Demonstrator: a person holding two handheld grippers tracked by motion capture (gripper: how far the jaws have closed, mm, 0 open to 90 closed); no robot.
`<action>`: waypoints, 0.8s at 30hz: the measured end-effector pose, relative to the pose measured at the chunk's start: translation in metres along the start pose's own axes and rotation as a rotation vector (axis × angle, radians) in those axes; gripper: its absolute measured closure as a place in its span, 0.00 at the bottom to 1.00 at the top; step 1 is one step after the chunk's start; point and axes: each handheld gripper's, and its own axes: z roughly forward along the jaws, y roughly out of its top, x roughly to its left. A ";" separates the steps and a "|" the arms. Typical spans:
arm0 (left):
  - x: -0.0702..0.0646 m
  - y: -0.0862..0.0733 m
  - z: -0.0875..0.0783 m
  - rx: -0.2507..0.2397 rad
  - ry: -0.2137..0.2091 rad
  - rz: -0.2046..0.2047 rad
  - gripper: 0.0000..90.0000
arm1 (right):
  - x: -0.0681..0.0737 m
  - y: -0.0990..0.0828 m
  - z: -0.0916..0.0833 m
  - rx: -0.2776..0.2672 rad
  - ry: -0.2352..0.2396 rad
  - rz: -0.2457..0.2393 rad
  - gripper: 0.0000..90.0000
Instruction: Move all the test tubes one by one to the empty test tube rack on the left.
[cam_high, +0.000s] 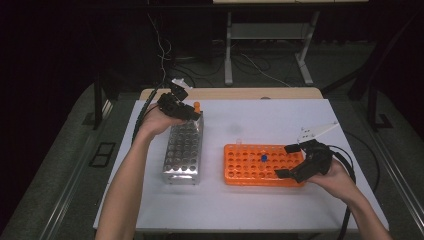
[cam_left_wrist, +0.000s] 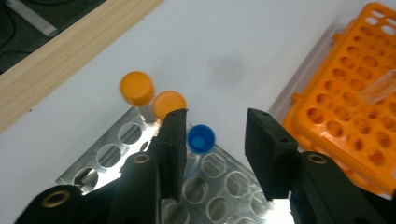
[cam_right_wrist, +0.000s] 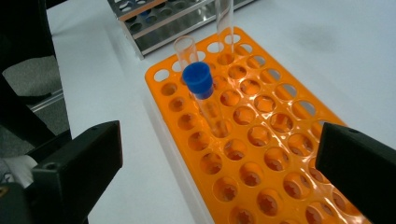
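Dark floor and a black backdrop are seen at far left, with a floor plate (cam_high: 102, 154) beside the table. A white table top (cam_high: 260, 207) is laid over a wooden board whose edge (cam_high: 230, 93) shows at the back; cables (cam_high: 165, 55) and a pale desk frame (cam_high: 265, 45) are seen on the floor behind. The left gripper (cam_high: 192, 114) is held over the far end of the metal rack (cam_high: 183, 150), which stands upright on the left half of the top. In the left gripper view the jaws are spread, with a blue-capped tube (cam_left_wrist: 201, 138) between them, seated in a rack hole, just beside the left jaw; whether it is touched by that jaw cannot be told, and the right jaw is apart from it. Two orange-capped tubes (cam_left_wrist: 136, 87) stand just beyond, in the rack's corner holes. To the right, the orange rack (cam_high: 262, 165) lies flat, well apart from the metal one. A second blue-capped tube (cam_right_wrist: 201, 86) stands in it near the middle, with clear uncapped tubes (cam_right_wrist: 186, 49) at its far edge. The right gripper (cam_high: 288, 161) is held at the orange rack's right end, jaws spread wide, nothing between them. Dark floor is seen at far right.
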 end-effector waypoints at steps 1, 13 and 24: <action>-0.001 0.000 -0.002 0.000 -0.003 0.000 0.60 | 0.000 0.000 0.002 0.004 0.003 -0.005 0.00; -0.028 -0.005 -0.030 -0.066 -0.063 0.000 0.23 | 0.003 0.002 0.025 0.069 0.001 -0.034 0.05; -0.054 -0.016 -0.041 -0.071 -0.065 0.014 0.00 | 0.000 0.002 0.046 0.094 -0.022 -0.069 0.37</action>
